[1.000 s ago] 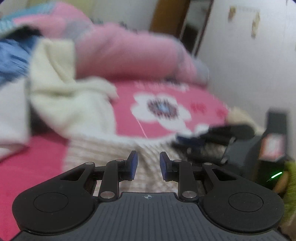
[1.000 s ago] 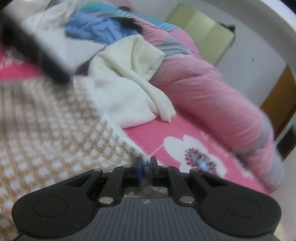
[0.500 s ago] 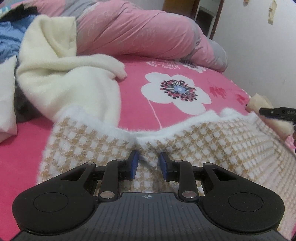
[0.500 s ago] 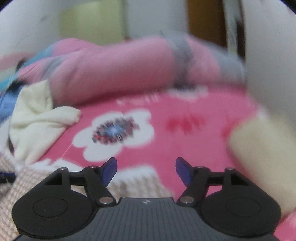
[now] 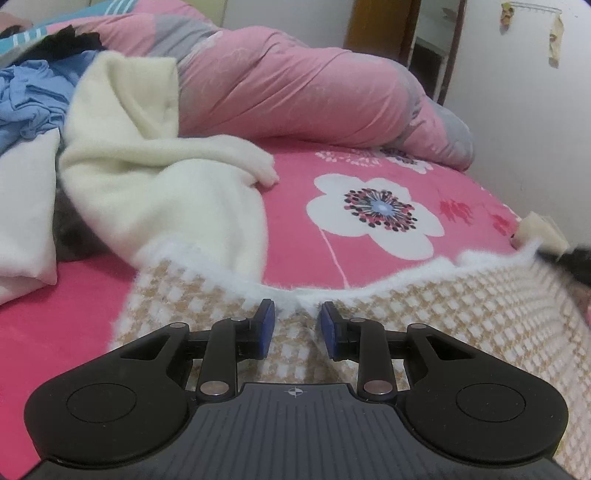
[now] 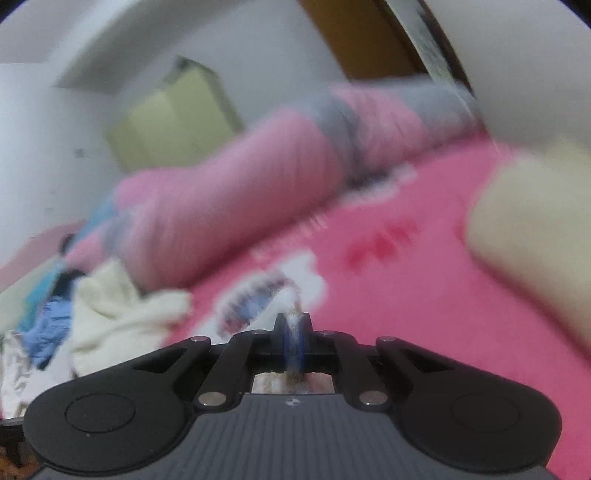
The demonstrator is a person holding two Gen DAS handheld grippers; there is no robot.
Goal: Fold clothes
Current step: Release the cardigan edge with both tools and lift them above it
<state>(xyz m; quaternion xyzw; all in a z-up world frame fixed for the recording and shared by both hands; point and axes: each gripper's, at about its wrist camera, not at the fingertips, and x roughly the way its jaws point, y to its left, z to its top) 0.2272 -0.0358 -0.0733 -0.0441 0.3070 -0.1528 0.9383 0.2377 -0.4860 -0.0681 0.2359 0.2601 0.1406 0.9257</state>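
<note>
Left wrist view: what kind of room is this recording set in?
Most likely a bedroom. A bed with a pink flowered sheet, a rolled pink quilt along its far side, and loose clothes heaped on it, with a wooden door behind.

No text, label or number is legible anywhere — none at all.

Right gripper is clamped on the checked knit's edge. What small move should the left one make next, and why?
Probably close the left gripper on the fuzzy white edge of the checked knit garment. Its jaws stand apart with that edge lying between them, unpinched, while the right gripper has just closed on a bit of the same fabric. With both edges held, the fold can be carried.
</note>
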